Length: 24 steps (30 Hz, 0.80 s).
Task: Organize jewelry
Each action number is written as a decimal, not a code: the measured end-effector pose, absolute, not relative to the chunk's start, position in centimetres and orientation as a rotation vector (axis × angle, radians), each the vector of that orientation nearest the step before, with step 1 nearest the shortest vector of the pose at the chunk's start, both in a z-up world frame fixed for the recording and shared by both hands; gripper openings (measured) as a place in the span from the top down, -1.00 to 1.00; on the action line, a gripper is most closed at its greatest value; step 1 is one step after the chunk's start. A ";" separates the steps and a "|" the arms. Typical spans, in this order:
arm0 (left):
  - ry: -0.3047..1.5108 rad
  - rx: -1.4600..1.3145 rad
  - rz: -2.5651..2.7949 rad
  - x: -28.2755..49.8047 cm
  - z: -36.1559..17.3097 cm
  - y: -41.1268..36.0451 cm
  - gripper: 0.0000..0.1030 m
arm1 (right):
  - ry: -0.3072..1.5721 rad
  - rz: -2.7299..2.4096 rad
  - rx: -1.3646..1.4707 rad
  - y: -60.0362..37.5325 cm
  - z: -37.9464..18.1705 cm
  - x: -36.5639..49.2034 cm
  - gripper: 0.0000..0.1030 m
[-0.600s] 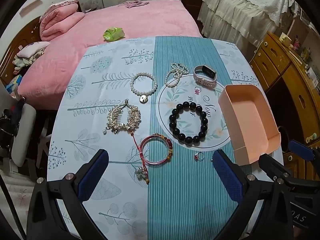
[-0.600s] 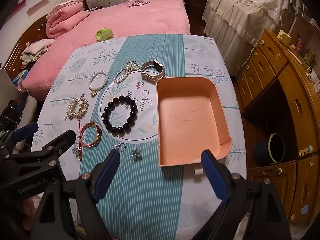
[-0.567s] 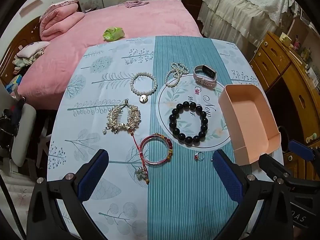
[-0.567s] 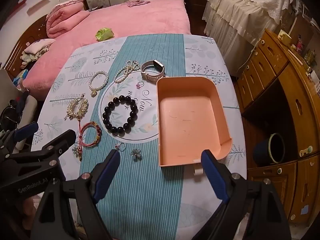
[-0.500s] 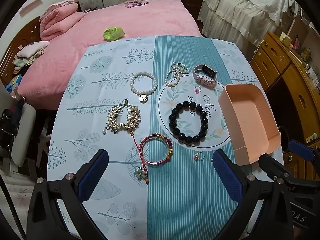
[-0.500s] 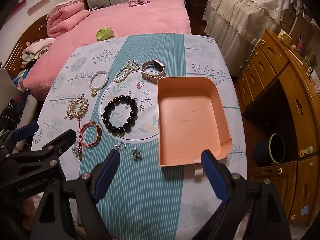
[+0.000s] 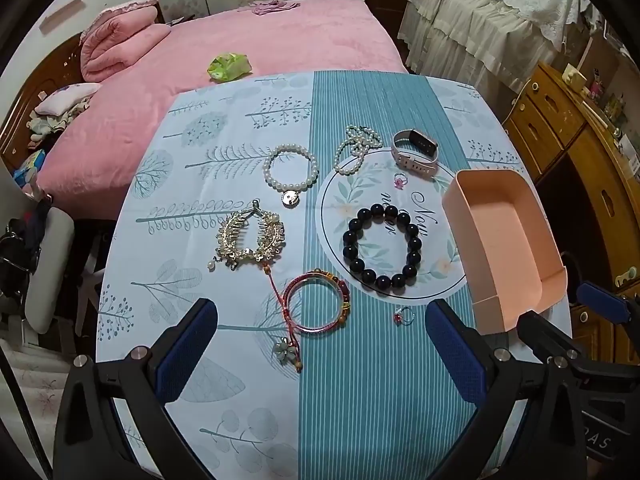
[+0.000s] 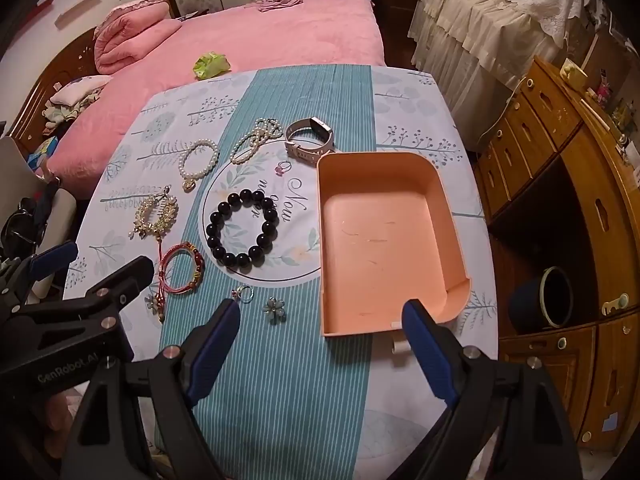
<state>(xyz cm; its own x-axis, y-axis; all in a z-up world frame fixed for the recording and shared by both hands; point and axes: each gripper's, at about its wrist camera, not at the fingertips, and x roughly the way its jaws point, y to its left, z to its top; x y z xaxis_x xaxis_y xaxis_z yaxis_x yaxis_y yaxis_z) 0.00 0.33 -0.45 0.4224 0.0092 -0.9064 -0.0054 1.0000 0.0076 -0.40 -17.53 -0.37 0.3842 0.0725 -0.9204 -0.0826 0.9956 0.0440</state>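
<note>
While both grippers are held above the near edge, the surface (image 7: 248, 360) is seen covered by a cloth printed with trees and a teal stripe; its near corners are cut off by the gripper frames. A pink bed (image 7: 256, 44) is seen beyond the far edge, a wooden dresser (image 8: 560, 184) to the right.

The peach tray (image 8: 436, 192) is set on the right side of the surface, nothing lying in it; in the left wrist view only its left wall and part of its floor can be made out. The left gripper (image 7: 320, 344) is held with jaws spread wide, nothing between them – and the right gripper (image 8: 320, 348) is likewise spread and gripping nothing, its right finger overlapping the tray's near corner.

Left of the tray the jewelry is laid out, each piece apart from the tray. The black bead bracelet (image 7: 382, 245) is placed on the printed circle, with the gold ornament (image 7: 250, 238) well to its left and the red bangle (image 7: 316, 302) nearer, its cord trailing to a small charm. Farther back, a pearl bracelet (image 7: 290, 172), a tangled pearl strand (image 7: 356, 148) and a watch (image 7: 414, 152) are lined up. A small flower piece (image 8: 274, 308) is shown only in the right wrist view. Two tiny rings (image 7: 403, 315) (image 7: 400, 180) are too small to make out further.
</note>
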 end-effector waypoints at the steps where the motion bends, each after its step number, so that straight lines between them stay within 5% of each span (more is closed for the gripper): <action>1: 1.136 0.003 0.007 0.1 -0.8 0.5 -0.99 | 1.171 0.099 -0.010 -17.5 -0.3 -0.4 -0.63; 24: 1.142 0.005 0.013 0.3 -0.9 0.8 -0.99 | 1.169 0.110 -0.012 -16.9 -0.3 -0.2 -0.62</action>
<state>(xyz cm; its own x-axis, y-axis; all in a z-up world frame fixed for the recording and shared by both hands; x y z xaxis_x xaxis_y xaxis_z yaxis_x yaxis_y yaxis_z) 0.33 0.79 -0.93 0.4156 0.0125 -0.9095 -0.0079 0.9999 0.0102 -0.18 -16.94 -0.27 0.3868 0.0800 -0.9187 -0.0922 0.9946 0.0478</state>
